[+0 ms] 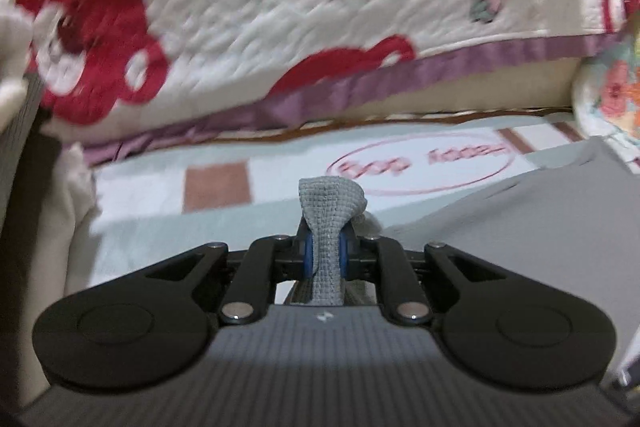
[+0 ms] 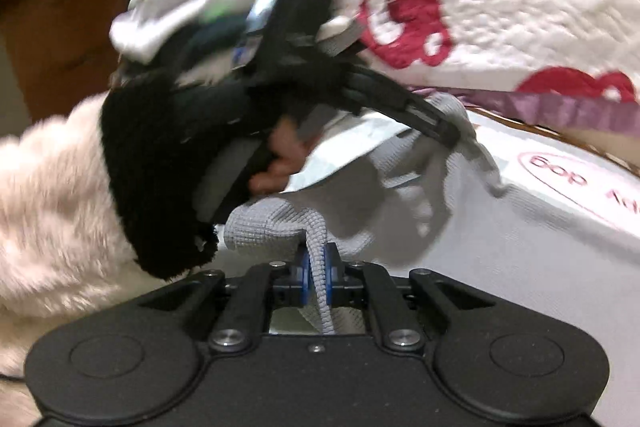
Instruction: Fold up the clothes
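Left gripper point(image 1: 326, 259) & right gripper point(image 2: 316, 277) both pinch the grey waffle-knit garment point(image 2: 400, 219); we've got edges gripped, no fold visible yet.

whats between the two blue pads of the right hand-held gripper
A bunched fold of the grey waffle-knit garment is pinched between the pads of the right hand-held gripper, clear in the right wrist view.
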